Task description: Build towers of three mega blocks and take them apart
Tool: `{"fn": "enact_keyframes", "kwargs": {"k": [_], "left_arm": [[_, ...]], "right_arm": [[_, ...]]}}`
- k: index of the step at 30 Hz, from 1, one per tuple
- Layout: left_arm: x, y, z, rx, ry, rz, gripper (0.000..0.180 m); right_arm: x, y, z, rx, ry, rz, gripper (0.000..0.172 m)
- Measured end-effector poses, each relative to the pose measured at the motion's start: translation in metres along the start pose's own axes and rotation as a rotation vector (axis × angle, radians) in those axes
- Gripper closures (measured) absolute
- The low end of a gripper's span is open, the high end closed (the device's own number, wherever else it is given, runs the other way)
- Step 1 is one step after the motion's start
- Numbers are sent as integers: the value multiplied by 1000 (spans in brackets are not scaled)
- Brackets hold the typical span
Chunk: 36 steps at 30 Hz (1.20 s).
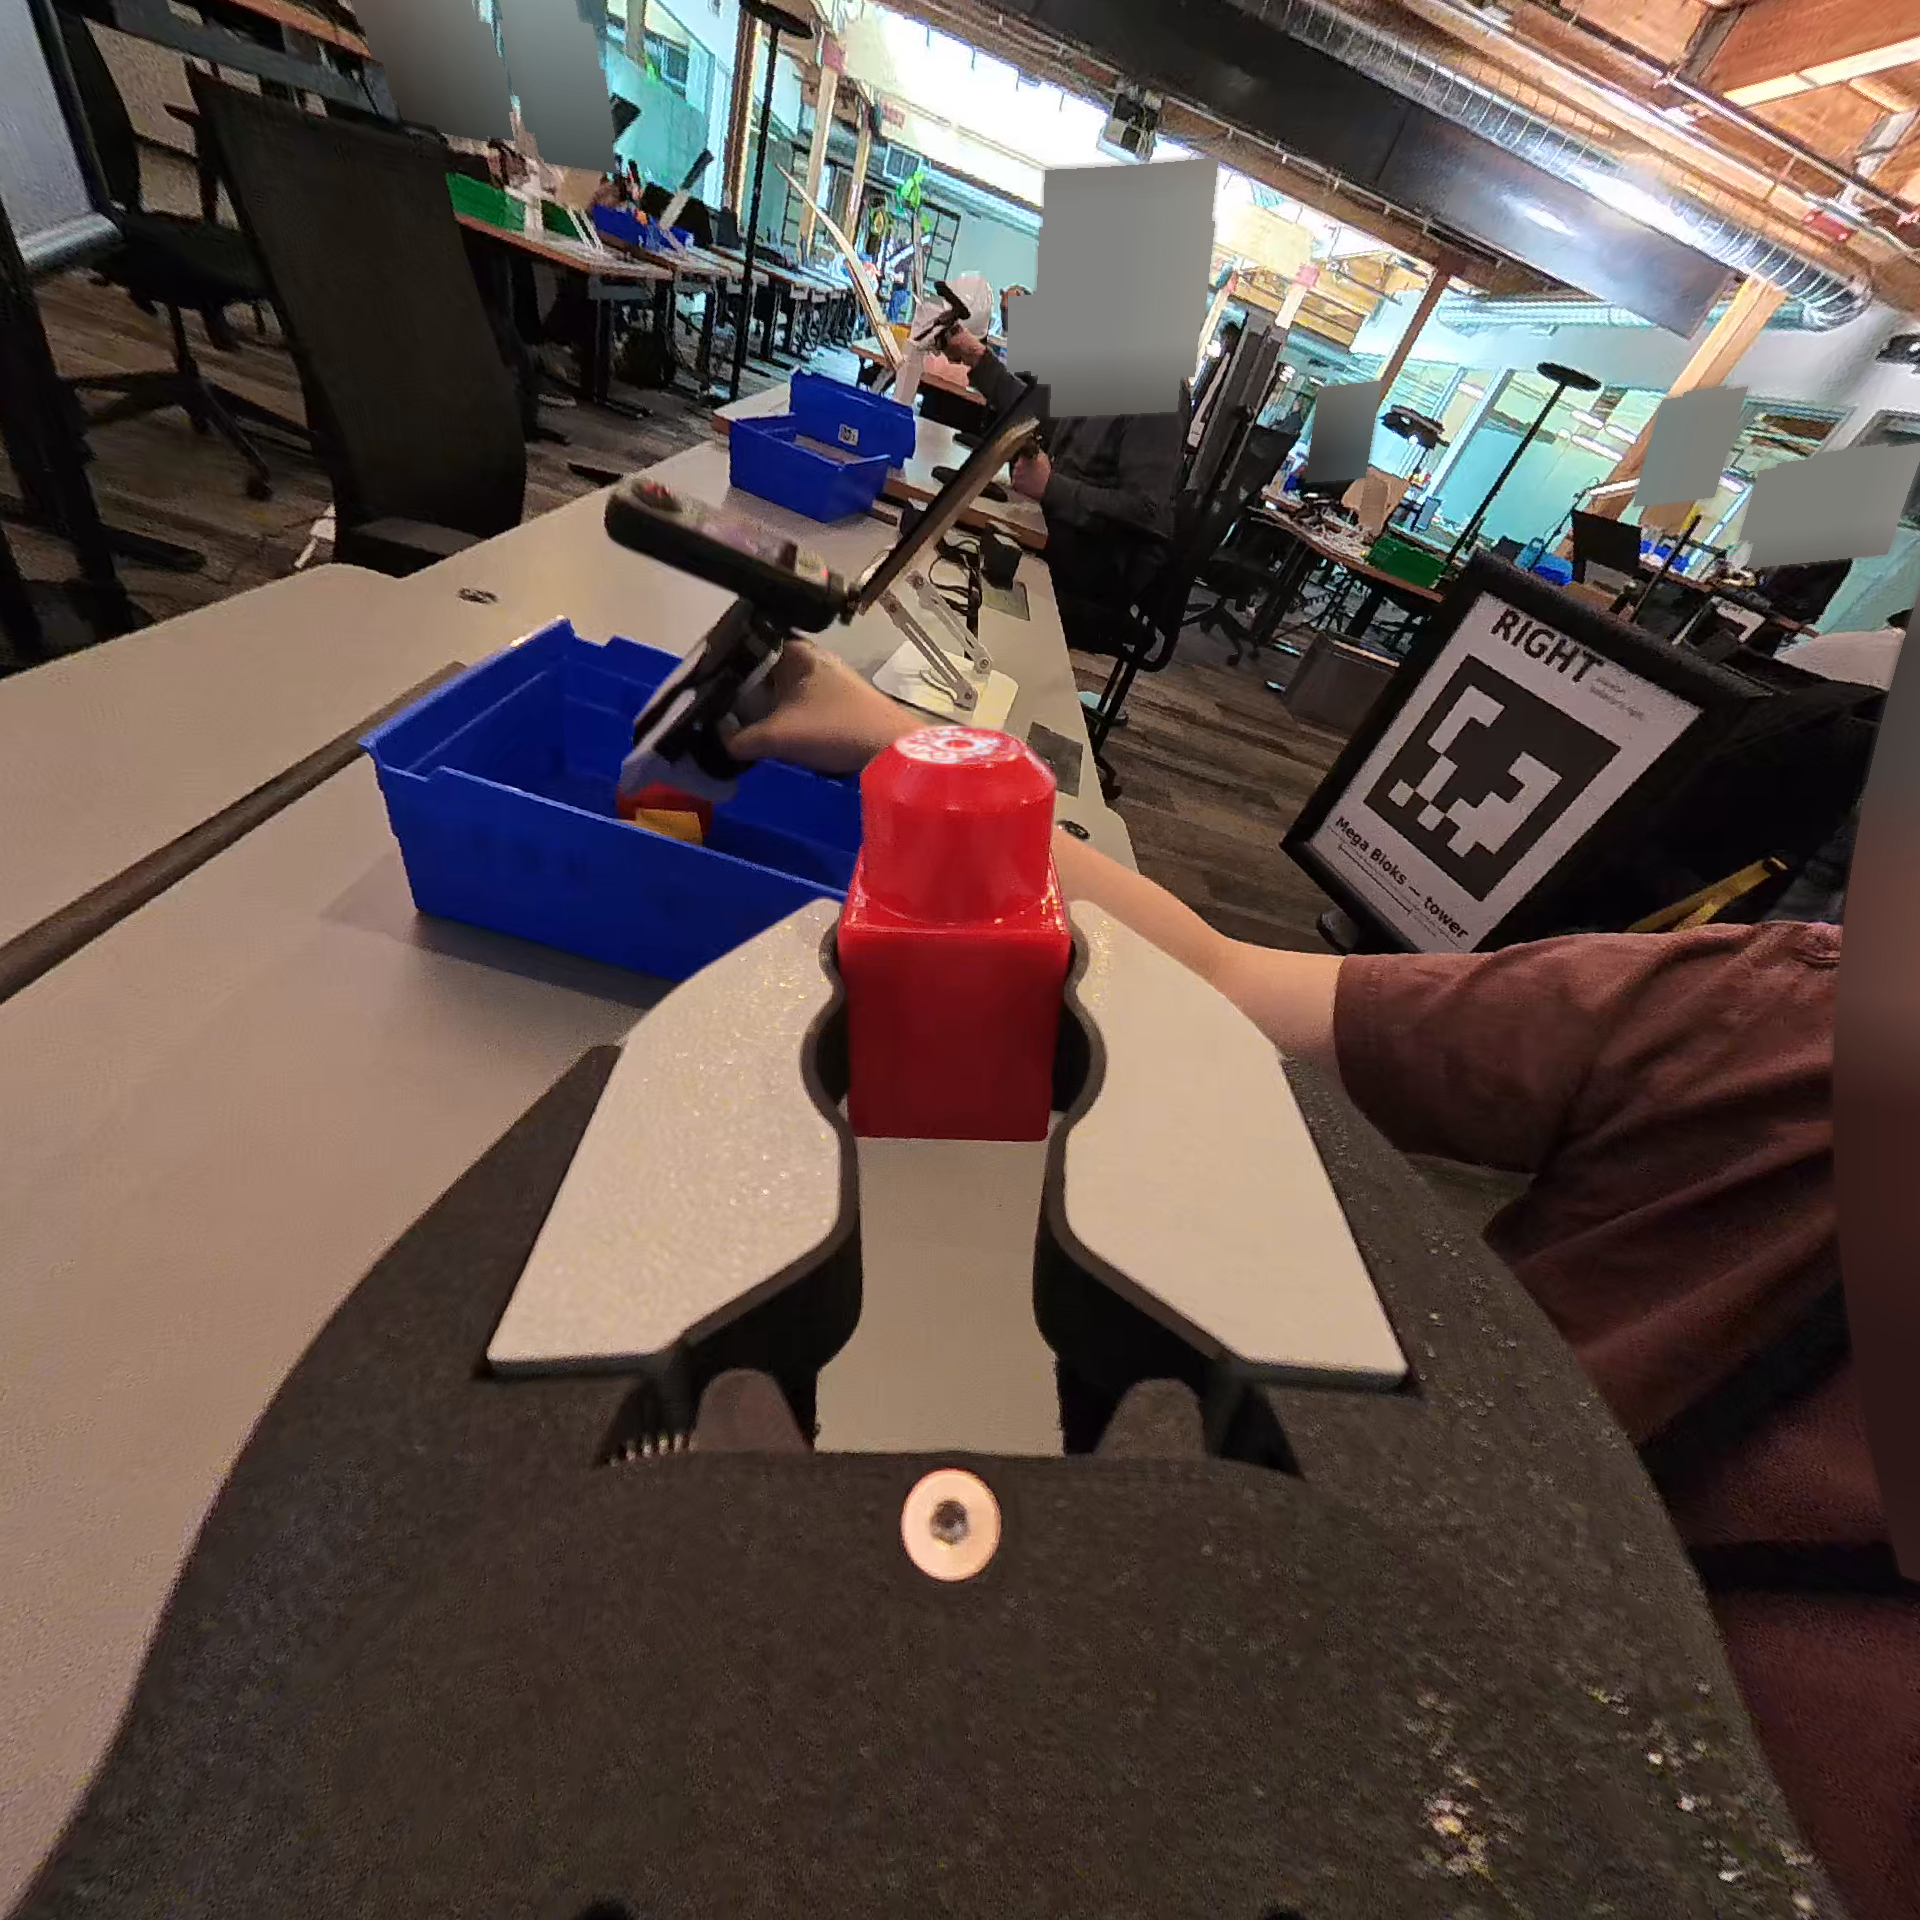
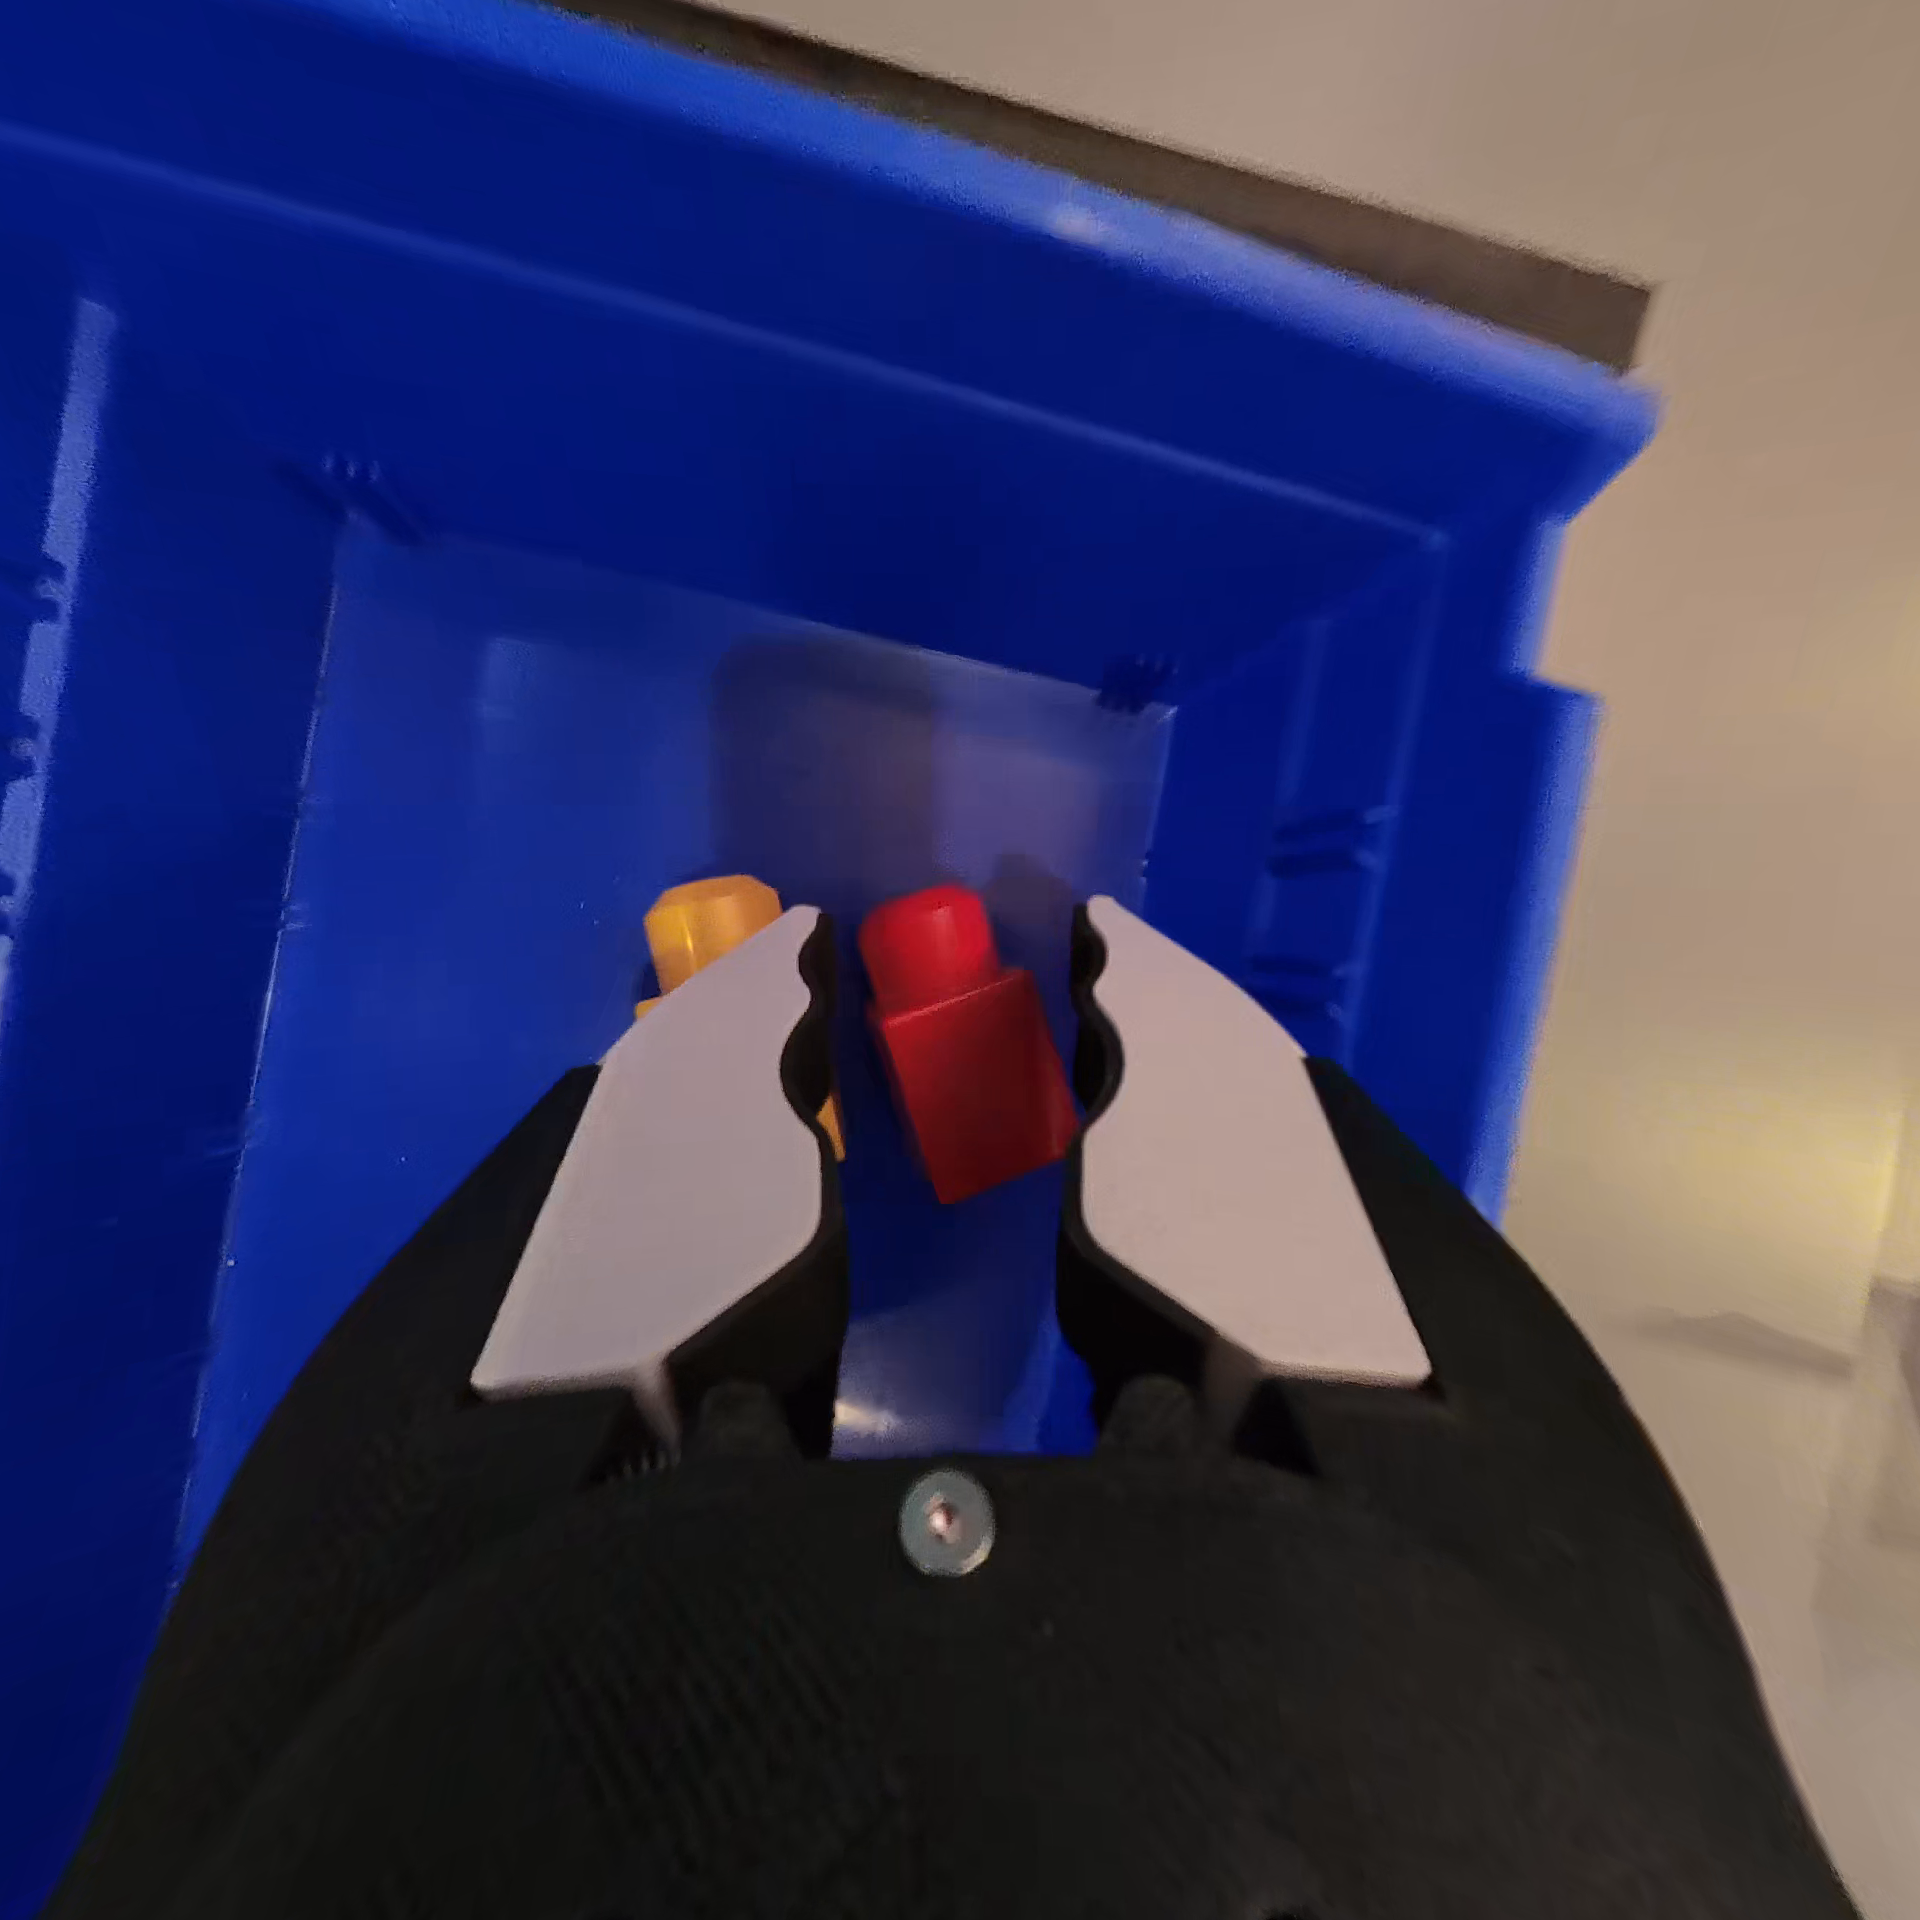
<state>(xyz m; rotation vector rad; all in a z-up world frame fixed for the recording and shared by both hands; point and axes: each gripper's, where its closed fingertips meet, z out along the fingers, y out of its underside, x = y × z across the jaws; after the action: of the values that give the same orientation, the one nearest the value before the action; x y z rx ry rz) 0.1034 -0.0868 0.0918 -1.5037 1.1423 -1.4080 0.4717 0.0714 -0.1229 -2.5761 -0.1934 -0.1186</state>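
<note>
Our left gripper (image 1: 954, 1023) is clamped on the flat sides of a rigid, glossy red plastic block (image 1: 951, 966) above the grey table (image 1: 208, 1039). In the blue plastic bin (image 2: 727, 416), our right gripper (image 2: 951, 997) gapes around a second red block (image 2: 971, 1070), pads clear; it looks light and slick, so squeeze the square body.

Black grippers, grey fingers (image 1: 717, 1122), maroon sleeve (image 1: 1579, 1049)

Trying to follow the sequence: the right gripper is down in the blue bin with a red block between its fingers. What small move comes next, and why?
Probably draw the right gripper up out of the blue bin: the red block lies tilted between open fingers, a gap showing, beside the orange block.
</note>
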Motion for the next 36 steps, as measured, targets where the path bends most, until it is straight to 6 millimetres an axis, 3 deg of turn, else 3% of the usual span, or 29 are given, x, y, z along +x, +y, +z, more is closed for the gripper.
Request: {"fn": "enact_keyframes", "kwargs": {"k": [2, 4, 5, 7, 9, 11, 14, 19, 21, 22, 26, 28, 30, 32, 34, 36], "left_arm": [[-1, 5, 4, -24, 2, -4, 145], [-3, 10, 7, -51, -10, 7, 145], [-4, 13, 9, -65, -17, 14, 145], [-7, 17, 12, -83, -33, 29, 145], [-8, 20, 14, -94, -42, 33, 145], [-8, 22, 17, -104, -39, 31, 145], [-7, 23, 19, -105, -39, 32, 145], [-7, 25, 21, -111, -35, 33, 144], [-7, 26, 22, -114, -31, 29, 145], [-10, 28, 22, -126, -51, 29, 144], [-4, 24, 21, -91, 23, -61, 140], [-2, 20, 17, -85, 53, -116, 128], [-3, 16, 7, -82, 38, -113, 128], [-7, 10, -6, -81, -15, -90, 125], [-15, 11, -23, -130, -111, -73, 125], [-39, 26, -49, -267, -323, -51, 126]], "right_arm": [[-3, -19, -23, 88, 33, -19, 123], [-36, -56, -65, 293, -66, -60, 121], [-65, -75, -92, 413, -174, -90, 121], [-141, -100, -159, 653, -520, -158, 122], [-215, -101, -237, 852, -950, -222, 122], [-259, -89, -289, 940, -1250, -228, 122], [-304, -71, -309, 892, -1434, -268, 120], [-354, -52, -282, 751, -1403, -391, 114], [-366, -46, -269, 699, -1388, -423, 123], [-368, -43, -273, 695, -1437, -427, 138], [-360, -46, -277, 668, -1464, -397, 139], [-341, -54, -283, 719, -1430, -377, 139], [-309, -66, -282, 750, -1331, -353, 139], [-263, -74, -256, 712, -1087, -360, 139], [-203, -71, -208, 576, -771, -338, 139], [-146, -53, -154, 363, -521, -273, 139]]}}
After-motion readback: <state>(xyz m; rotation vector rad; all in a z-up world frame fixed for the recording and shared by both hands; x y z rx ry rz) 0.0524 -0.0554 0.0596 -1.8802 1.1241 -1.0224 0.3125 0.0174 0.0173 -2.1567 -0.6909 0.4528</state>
